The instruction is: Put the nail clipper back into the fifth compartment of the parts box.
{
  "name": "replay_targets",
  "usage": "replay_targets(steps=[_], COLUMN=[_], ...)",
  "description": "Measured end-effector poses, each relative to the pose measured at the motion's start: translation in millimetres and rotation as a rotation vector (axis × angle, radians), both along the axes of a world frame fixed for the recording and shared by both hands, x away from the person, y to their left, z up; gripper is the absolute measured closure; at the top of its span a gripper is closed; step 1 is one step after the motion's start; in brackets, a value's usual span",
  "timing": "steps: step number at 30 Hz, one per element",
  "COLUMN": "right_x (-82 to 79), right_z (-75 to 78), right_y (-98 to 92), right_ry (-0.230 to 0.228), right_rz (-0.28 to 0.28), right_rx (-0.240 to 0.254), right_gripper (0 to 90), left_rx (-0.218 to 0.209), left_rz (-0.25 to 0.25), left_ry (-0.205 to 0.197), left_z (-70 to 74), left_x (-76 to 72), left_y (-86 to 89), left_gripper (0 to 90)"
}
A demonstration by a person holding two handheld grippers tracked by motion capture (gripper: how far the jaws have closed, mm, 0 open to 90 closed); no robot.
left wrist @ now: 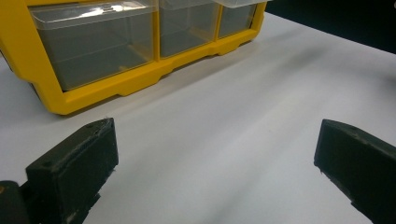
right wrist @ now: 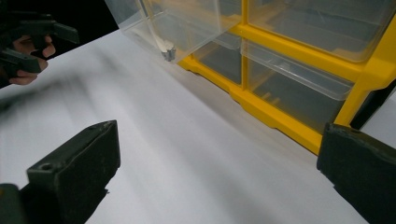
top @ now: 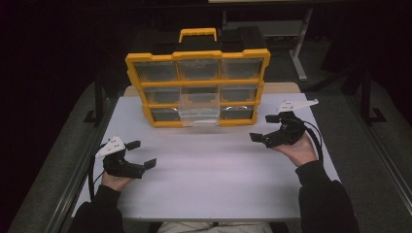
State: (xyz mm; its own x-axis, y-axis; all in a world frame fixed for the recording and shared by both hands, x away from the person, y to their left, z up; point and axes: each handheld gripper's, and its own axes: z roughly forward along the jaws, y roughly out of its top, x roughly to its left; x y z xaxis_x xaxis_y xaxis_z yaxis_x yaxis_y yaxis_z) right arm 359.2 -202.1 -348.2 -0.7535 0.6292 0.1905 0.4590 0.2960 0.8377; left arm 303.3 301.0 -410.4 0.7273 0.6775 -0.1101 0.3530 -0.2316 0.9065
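A yellow organizer (top: 197, 87) stands upright at the far middle of the white table (top: 209, 170), its handle (top: 197, 34) on top and its clear drawers facing the person. The drawers sit in three rows of three. The bottom middle drawer (top: 199, 112) is pulled out toward the person and juts past the yellow frame; the others sit flush. In the right gripper view a small grey piece (right wrist: 168, 53) lies at the front corner inside that open drawer; what it is I cannot tell.

The left gripper (top: 141, 154) hovers over the near left part of the table, held in the left hand (top: 114, 180), jaws spread wide with nothing between them. In the left gripper view they frame bare tabletop, with the organizer's lower left drawers just beyond.

The right gripper (top: 265, 128) sits to the right of the organizer, near its bottom right corner, held in the right hand (top: 299, 151). Its jaws are also released and apart, grasping nothing, pointing left toward the open drawer. Both forearms wear dark sleeves (top: 323, 194).
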Motion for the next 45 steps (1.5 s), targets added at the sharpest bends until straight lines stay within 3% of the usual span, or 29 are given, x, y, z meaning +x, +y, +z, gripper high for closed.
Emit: replay_targets(steps=[19, 27, 45], right_x=[-21.6, -29.9, -53.1], right_z=[-28.8, -33.2, -51.3], right_y=[-24.8, -32.5, -63.9], right_ry=[0.011, 0.007, 0.001], right_rz=[-0.038, -0.047, -0.138], right_rx=[0.021, 0.024, 0.065], right_gripper=[0.0, 0.0, 0.0], left_rx=[0.007, 0.006, 0.003], left_rz=[-0.003, -0.003, -0.003], left_ry=[0.01, 0.019, 0.019], left_z=[-0.6, -1.6, -1.8], left_x=[0.2, 0.6, 0.4], left_y=[0.5, 0.7, 0.8], left_gripper=[0.0, 0.0, 0.0])
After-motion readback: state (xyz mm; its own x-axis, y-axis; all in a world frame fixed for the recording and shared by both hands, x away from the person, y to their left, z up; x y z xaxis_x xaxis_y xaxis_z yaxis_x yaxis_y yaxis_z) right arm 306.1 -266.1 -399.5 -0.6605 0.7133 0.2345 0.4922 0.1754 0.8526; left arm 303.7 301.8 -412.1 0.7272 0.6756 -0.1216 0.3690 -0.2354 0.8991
